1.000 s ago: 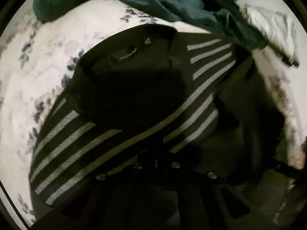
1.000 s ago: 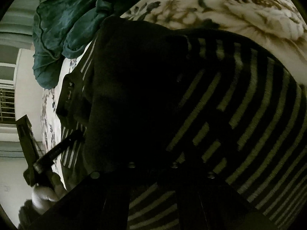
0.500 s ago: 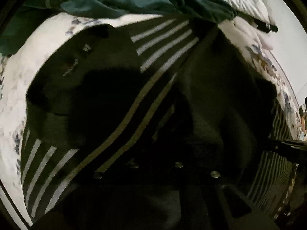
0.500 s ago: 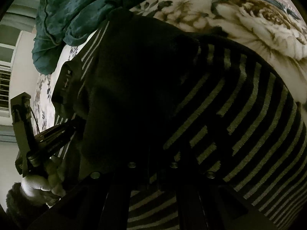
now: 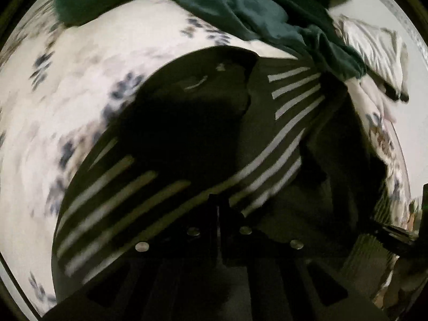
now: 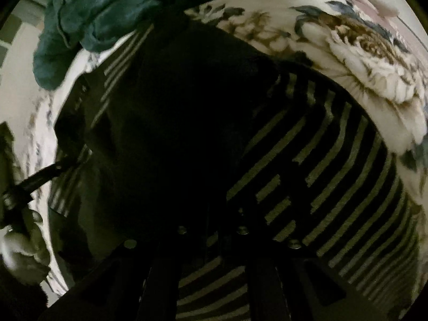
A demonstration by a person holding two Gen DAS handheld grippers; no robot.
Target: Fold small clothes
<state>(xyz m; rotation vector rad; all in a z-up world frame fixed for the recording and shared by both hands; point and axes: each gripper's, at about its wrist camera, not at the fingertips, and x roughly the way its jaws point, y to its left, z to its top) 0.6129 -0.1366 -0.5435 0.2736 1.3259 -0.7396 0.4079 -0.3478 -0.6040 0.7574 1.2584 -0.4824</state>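
I can read no text, brand, number or sign in either wrist view. The only candidate is a small pale neck label (image 5: 196,83) on the dark striped garment (image 5: 187,139), above centre in my left wrist view, too blurred to make out.

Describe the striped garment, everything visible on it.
The striped garment is dark, near black, with pale horizontal stripes, and looks like soft knit. It lies spread and rumpled on the floral bedspread, with a plain dark panel folded over its middle and a small label near the collar. The green cloth overlaps its far edge. The left gripper is shut on a fold at the near edge. The right gripper sits over the striped part, its jaws opening; lighting is too dim to see whether fabric lies between them.
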